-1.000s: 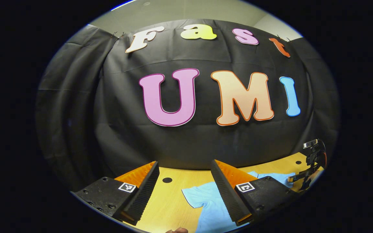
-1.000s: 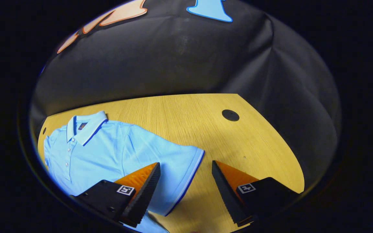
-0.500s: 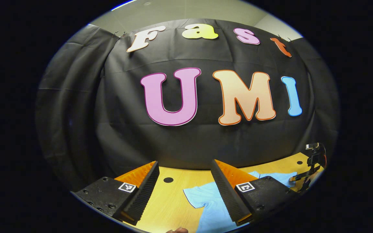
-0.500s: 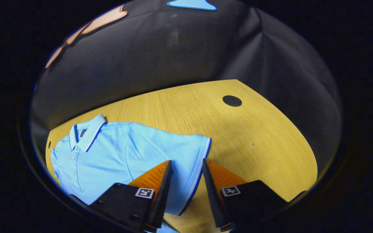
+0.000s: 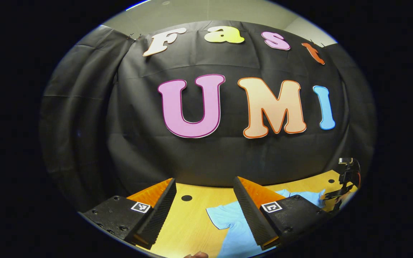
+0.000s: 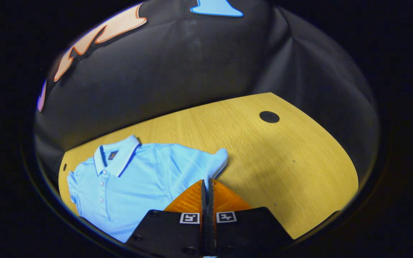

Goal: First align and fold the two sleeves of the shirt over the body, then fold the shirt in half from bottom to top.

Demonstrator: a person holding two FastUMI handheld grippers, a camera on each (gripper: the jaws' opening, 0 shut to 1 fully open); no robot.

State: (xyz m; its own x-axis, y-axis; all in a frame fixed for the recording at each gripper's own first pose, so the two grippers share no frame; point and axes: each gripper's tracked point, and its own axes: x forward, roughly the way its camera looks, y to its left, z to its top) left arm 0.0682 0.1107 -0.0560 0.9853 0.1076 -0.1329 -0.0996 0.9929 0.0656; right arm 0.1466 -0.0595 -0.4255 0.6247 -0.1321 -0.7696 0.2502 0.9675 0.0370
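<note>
Folding has only begun: the blue shirt [image 6: 138, 175] lies flat on the wooden table [image 6: 281, 157], collar toward the wall, body not yet folded. The right gripper [image 6: 207, 190] is closed on the edge of one sleeve [image 6: 215, 163], which bunches up at its tips. The left gripper [image 5: 204, 209] hangs above the table with fingers apart, holding nothing, beside the other sleeve [image 5: 222, 218]. Both sleeve folds and the bottom-to-top fold remain.

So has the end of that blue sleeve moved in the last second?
Yes. The sleeve has been drawn in toward the collar, bunched between the right gripper fingers, baring more table.
</note>
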